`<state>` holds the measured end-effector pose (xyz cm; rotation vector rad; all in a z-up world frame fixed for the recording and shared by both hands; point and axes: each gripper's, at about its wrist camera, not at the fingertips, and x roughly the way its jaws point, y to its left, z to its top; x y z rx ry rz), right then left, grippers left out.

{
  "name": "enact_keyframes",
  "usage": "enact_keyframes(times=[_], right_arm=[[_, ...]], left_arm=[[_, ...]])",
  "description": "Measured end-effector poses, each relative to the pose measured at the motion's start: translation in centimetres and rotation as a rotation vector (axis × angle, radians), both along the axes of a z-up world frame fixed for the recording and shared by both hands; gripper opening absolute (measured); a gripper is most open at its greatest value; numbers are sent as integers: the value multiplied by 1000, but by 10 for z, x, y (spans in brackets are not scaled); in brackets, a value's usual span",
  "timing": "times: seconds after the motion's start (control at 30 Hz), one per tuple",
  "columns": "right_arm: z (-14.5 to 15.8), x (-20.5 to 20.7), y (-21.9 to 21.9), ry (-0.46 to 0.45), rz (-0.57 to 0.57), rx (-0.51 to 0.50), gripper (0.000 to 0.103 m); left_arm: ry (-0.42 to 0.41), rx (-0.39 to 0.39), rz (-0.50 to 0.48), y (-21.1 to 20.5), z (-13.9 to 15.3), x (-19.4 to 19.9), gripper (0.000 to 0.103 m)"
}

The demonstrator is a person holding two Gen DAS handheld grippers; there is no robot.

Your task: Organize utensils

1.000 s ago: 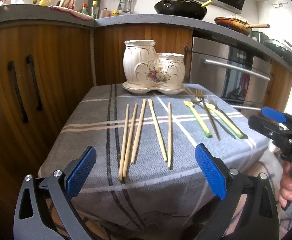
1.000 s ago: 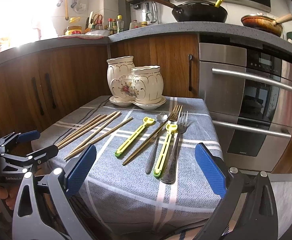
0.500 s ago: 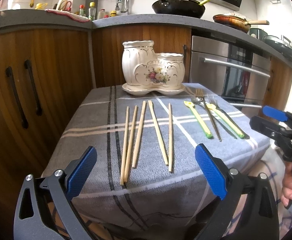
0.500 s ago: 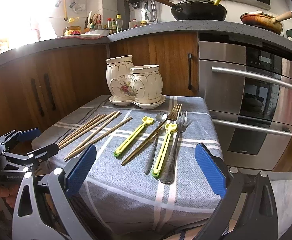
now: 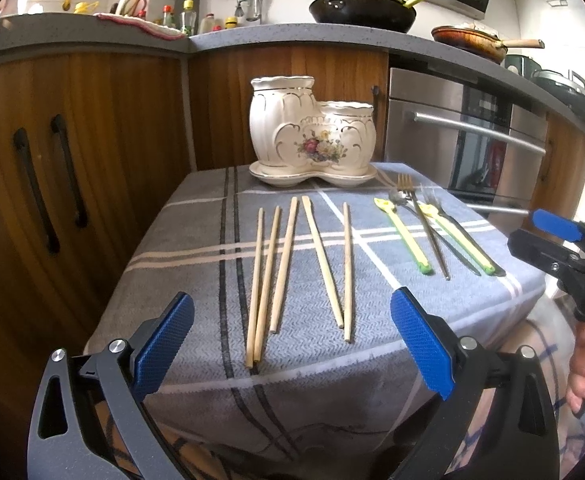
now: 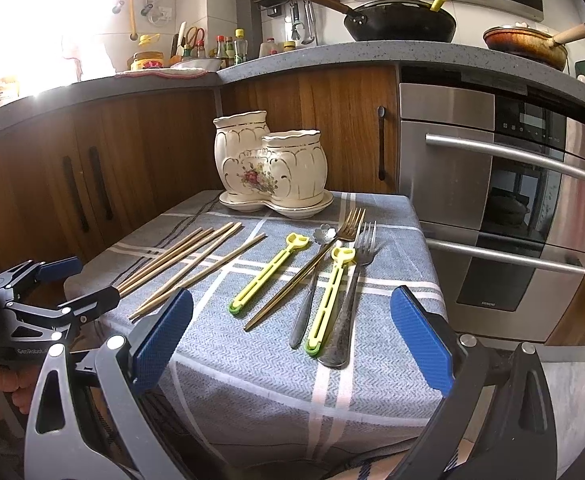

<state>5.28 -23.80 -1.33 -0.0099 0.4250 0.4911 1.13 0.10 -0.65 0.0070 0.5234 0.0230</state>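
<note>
Several wooden chopsticks [image 5: 288, 264] lie side by side on the grey checked cloth [image 5: 196, 264]; they also show in the right wrist view [image 6: 196, 264]. To their right lie two yellow-green utensils [image 6: 270, 274], two forks [image 6: 356, 256] and a spoon [image 6: 312, 280]. A cream double ceramic holder [image 5: 312, 136] stands empty at the table's back; it also shows in the right wrist view [image 6: 272, 164]. My left gripper [image 5: 292, 344] is open, just before the chopsticks' near ends. My right gripper [image 6: 292, 344] is open, before the cutlery.
The small table stands in front of wooden cabinets [image 5: 72, 160] and a steel oven [image 6: 512, 200]. A worktop [image 5: 252, 36] behind carries a black wok, a pan and bottles. The table's near edge drops off under both grippers.
Both grippers have edged slightly closer to the table. Nothing on the table has moved and both stay open.
</note>
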Motion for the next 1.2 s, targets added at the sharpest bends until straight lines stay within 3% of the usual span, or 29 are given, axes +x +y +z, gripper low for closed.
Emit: enact_keyframes(times=[1.2], right_arm=[[2,0,-1,6,12,5,97]], left_arm=[[19,8,-10,-6,1,5,98]])
